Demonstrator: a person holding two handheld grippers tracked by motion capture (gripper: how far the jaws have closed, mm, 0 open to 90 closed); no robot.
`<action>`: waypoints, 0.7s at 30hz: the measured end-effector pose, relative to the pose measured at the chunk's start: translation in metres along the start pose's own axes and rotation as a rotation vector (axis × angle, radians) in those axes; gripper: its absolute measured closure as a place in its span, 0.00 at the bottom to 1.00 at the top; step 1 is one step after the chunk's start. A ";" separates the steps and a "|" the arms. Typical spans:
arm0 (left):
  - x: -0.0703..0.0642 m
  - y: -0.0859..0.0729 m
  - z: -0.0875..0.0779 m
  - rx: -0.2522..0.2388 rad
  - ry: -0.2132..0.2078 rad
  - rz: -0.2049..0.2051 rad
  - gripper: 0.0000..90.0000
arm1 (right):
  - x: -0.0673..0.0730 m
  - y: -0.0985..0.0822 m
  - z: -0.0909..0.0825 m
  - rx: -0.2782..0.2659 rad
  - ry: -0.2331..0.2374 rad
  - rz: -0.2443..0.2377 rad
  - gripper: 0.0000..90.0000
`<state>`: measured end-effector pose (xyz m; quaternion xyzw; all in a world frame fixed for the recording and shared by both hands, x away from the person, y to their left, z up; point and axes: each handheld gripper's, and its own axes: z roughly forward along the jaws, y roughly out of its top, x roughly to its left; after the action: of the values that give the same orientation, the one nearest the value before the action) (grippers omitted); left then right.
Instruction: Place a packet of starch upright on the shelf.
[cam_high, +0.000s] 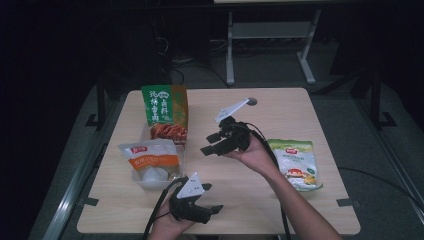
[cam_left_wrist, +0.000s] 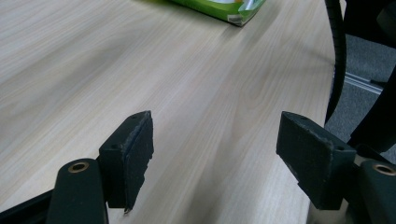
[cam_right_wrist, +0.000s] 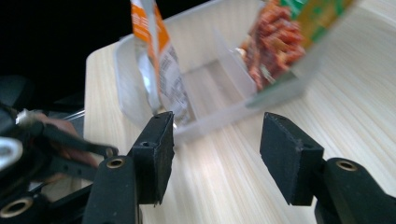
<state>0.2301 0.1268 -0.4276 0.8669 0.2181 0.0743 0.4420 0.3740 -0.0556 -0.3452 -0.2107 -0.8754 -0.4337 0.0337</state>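
Dim room, pale wooden tabletop (cam_high: 240, 200). Clear divided bin (cam_right_wrist: 219, 88) already holds two packets upright: green-and-red snack bag (cam_high: 166, 111) in the far compartment, orange-and-white pouch (cam_high: 151, 157) in the near one. One green-and-white packet (cam_high: 297, 164) lies flat at the right, apparently still to load. Right hand-held gripper (cam_high: 212, 143) hangs beside the bin, jaws parted, empty. Left hand-held gripper (cam_high: 207, 199) rests low at the near edge, jaws apart, nothing between them.

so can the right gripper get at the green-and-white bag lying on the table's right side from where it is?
Probably yes. The right gripper is open and empty, pointing toward the clear bin. The green-and-white bag lies flat beside the right forearm with bare table around it; the hand would only need to turn back.
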 end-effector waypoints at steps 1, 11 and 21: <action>0.000 0.001 0.001 0.000 -0.002 -0.003 0.30 | -0.003 -0.005 -0.006 -0.007 -0.009 0.008 0.48; 0.001 0.015 0.013 0.016 -0.017 0.021 0.30 | -0.020 -0.042 -0.050 -0.015 -0.104 0.070 0.43; 0.004 0.028 0.028 0.016 -0.027 0.030 0.30 | -0.040 -0.090 -0.094 -0.025 -0.208 0.166 0.42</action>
<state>0.2513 0.0933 -0.4219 0.8745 0.1997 0.0677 0.4368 0.3630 -0.1900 -0.3635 -0.3265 -0.8483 -0.4161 -0.0239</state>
